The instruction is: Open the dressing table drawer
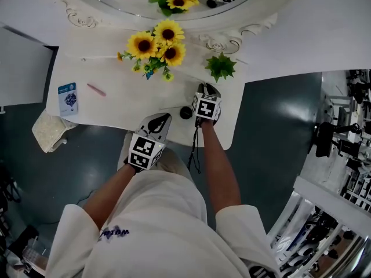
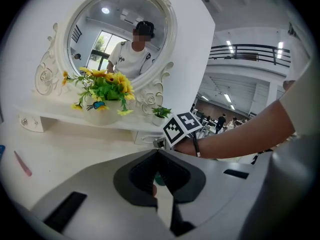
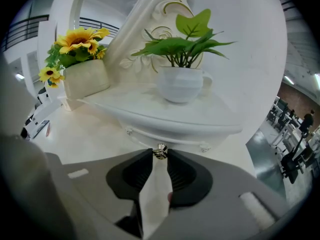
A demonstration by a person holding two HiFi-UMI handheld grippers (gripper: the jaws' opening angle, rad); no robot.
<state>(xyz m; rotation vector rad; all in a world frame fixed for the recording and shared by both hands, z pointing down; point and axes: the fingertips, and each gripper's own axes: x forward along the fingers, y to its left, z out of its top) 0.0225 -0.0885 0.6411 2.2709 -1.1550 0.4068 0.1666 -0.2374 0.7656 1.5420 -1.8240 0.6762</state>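
Slippage threatens on a skewed pull: right gripper [image 3: 160,157] jaws pinch just the small knob [image 3: 160,150] of the closed drawer [image 3: 176,137] under the shelf [image 3: 150,113], while left gripper [image 2: 158,157] jaws rest together, empty.

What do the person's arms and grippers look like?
The left gripper and right gripper are grey with black-lined jaws, each bearing a white cube of black square markers. White short sleeves; a black cable hangs at the right wrist.
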